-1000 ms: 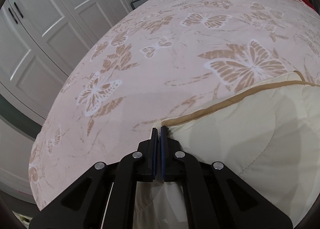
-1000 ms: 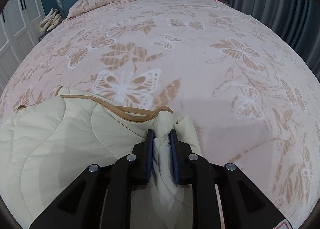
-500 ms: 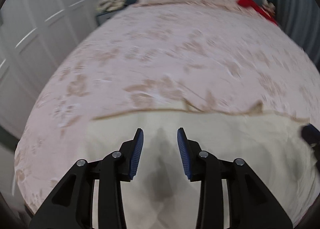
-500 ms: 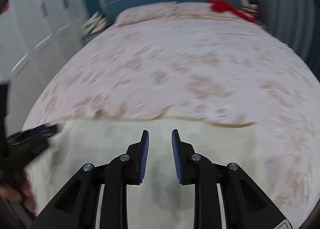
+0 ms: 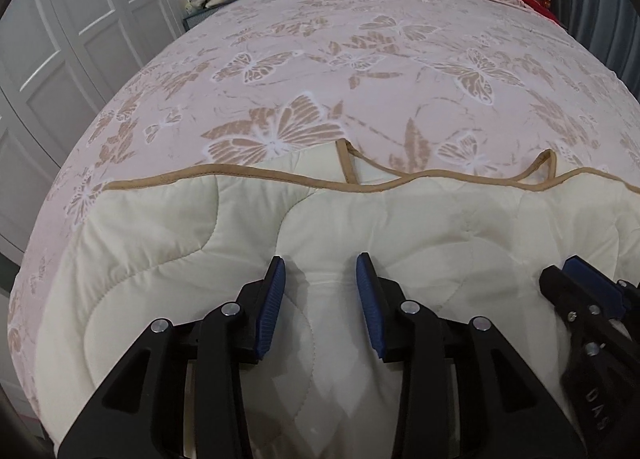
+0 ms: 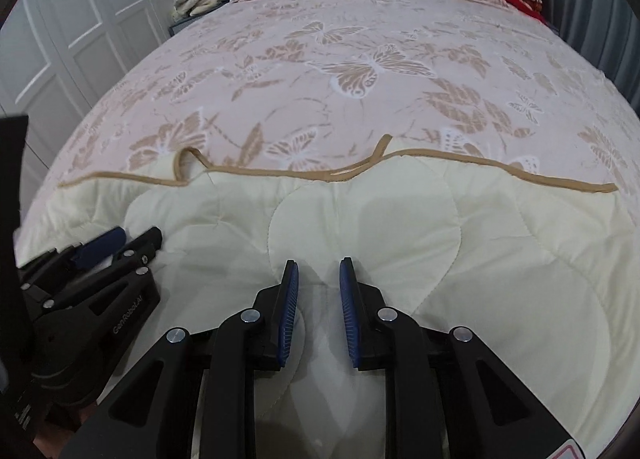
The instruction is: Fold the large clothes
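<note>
Two grippers hang over the cream quilt (image 5: 440, 227), which lies across the near end of the bed (image 5: 360, 59) with its tan-bound edge (image 6: 540, 179) running side to side on the butterfly bedspread. Your left gripper (image 5: 320, 275) stands partly open with nothing between its blue pads, and your right gripper (image 6: 319, 279) is narrower but also empty, its pads apart over a heart-shaped quilted panel. Judging by the layout, one fold is laid and you are choosing the next hold. The far edge is not true: a loop of binding pokes up near the middle (image 5: 346, 163) and another further right (image 5: 548, 163), so I would smooth those before folding again, or the layers will likely bunch. For the next fold, take hold at two matching points on the same edge, pinch through every layer, and keep your hands level with each other so the quilt does not skew. Against the frame a second earlier, your left pads were pressed together at the quilt's left corner and your right was clamped on a gathered bunch of fabric; both have let go, the left jaws having just been opening, and the quilt has gone from a crumpled heap to a broad flat band.
</note>
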`<action>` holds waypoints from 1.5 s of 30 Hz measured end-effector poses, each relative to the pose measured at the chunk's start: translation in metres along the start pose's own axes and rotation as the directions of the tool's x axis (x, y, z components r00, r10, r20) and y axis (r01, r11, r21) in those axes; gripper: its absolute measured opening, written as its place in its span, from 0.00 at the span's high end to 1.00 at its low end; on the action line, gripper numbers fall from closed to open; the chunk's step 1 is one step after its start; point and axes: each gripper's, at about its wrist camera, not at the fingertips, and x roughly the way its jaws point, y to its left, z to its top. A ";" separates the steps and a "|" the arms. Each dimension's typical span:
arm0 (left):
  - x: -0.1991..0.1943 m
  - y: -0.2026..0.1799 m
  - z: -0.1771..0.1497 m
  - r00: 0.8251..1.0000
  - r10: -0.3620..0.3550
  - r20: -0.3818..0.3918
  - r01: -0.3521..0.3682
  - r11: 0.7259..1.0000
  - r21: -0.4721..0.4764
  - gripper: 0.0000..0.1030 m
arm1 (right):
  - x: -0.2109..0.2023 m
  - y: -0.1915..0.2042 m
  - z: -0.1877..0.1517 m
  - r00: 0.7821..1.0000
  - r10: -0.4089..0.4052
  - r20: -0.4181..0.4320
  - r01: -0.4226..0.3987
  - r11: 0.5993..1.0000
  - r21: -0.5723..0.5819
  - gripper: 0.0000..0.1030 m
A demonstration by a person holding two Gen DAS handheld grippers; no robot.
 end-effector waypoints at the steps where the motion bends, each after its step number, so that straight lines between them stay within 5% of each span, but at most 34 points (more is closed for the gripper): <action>1: 0.001 -0.002 -0.002 1.000 0.006 0.009 -0.006 1.000 0.005 0.65 | 0.003 0.001 -0.001 1.000 -0.005 0.001 0.006 1.000 -0.006 0.82; 27: 0.014 -0.019 -0.010 0.989 0.107 0.099 -0.110 0.994 0.027 0.64 | 0.023 0.008 -0.011 0.993 -0.041 0.107 0.045 0.999 -0.029 0.82; 30: 0.014 -0.016 -0.008 0.991 0.092 0.094 -0.094 0.995 0.019 0.64 | 0.023 0.006 -0.010 0.993 -0.031 0.110 0.034 0.999 -0.026 0.81; 33: 0.005 -0.002 -0.003 0.998 0.000 0.066 0.001 1.000 -0.015 0.55 | 0.020 0.001 -0.006 0.996 0.003 0.087 -0.002 1.000 -0.012 0.81; 34: -0.009 0.015 -0.001 0.994 -0.092 0.051 0.095 0.994 -0.056 0.43 | 0.016 -0.002 -0.002 0.998 0.028 0.061 -0.028 1.000 0.002 0.81; 37: -0.058 0.062 -0.013 0.984 -0.150 0.100 0.166 0.969 -0.183 0.19 | -0.014 -0.011 0.004 0.998 0.045 0.045 -0.049 0.996 0.079 0.76; 39: -0.086 0.095 -0.031 0.978 -0.167 0.125 0.193 0.953 -0.235 0.14 | -0.045 -0.012 -0.003 0.993 0.093 0.074 -0.100 0.989 0.108 0.75; 42: -0.101 0.152 -0.073 0.987 -0.149 0.062 0.162 0.922 -0.352 0.12 | -0.064 -0.003 -0.017 0.992 0.112 0.059 -0.117 0.989 0.087 0.75; 45: -0.098 0.195 -0.112 0.977 -0.209 0.027 0.194 0.840 -0.507 0.12 | -0.066 0.010 -0.027 0.993 0.112 0.028 -0.114 0.991 0.070 0.75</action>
